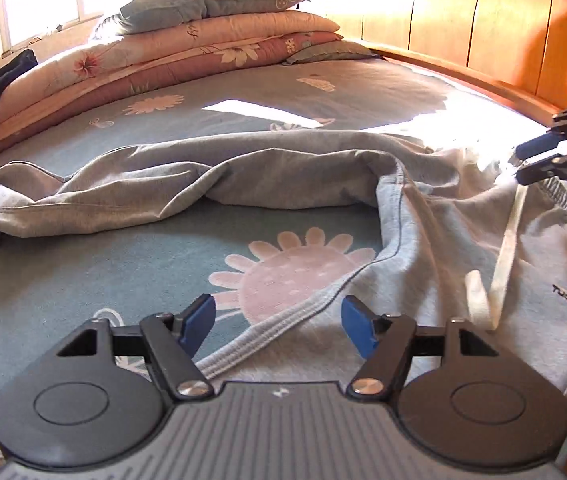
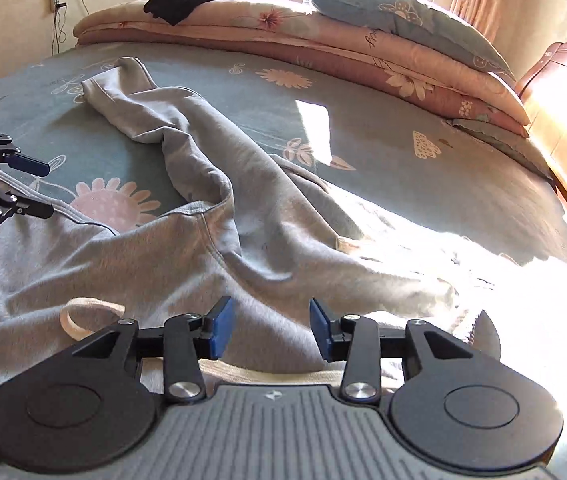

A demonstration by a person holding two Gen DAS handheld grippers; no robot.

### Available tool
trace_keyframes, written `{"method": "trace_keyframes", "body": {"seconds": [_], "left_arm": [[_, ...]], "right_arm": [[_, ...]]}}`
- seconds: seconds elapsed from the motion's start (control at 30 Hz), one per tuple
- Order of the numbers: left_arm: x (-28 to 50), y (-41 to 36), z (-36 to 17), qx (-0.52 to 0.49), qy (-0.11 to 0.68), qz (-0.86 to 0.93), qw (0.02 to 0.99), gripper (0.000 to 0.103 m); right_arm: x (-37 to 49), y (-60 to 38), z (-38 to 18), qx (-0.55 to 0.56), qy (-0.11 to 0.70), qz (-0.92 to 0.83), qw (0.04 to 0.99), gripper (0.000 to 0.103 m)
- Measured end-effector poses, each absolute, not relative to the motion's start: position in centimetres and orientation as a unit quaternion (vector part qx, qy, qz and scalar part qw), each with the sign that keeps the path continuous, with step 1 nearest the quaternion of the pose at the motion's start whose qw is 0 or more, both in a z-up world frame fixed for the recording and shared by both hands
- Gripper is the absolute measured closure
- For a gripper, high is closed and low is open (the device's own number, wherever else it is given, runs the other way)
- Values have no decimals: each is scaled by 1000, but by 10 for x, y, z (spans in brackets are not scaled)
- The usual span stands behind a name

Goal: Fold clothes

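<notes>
The light grey cotton sweatpants (image 1: 211, 176) lie rumpled on the blue flower-printed bed sheet (image 1: 83, 280), long axis running across the bed — one twisted leg reaching left, the waistband toward the right edge. The left tongs (image 1: 277, 322) hover spread over a ribbed hem just ahead. The right tongs (image 2: 271, 328), also spread, hang over the waist end, nearer the cream drawstring (image 2: 83, 314). A black print near the waist reads "TUCA…" — the rest unreadable.
</notes>
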State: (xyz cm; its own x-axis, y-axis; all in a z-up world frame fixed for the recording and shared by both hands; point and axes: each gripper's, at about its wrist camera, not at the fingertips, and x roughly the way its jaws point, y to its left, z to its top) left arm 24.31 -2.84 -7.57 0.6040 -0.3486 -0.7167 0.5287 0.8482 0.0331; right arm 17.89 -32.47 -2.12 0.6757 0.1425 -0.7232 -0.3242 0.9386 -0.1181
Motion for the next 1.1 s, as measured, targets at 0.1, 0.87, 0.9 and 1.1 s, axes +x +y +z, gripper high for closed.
{"method": "trace_keyframes", "body": {"seconds": [0.1, 0.87, 0.9, 1.1], "left_arm": [[271, -27, -89, 136, 419, -278, 854, 42], [244, -7, -69, 133, 457, -170, 863, 73], [243, -7, -64, 133, 447, -164, 869, 66], [215, -13, -32, 123, 391, -157, 899, 49]], "right_arm": [[154, -348, -24, -98, 388, 104, 911, 57], [97, -435, -44, 63, 382, -14, 922, 44], [92, -442, -45, 78, 382, -26, 921, 43], [59, -477, -71, 217, 389, -67, 893, 43]]}}
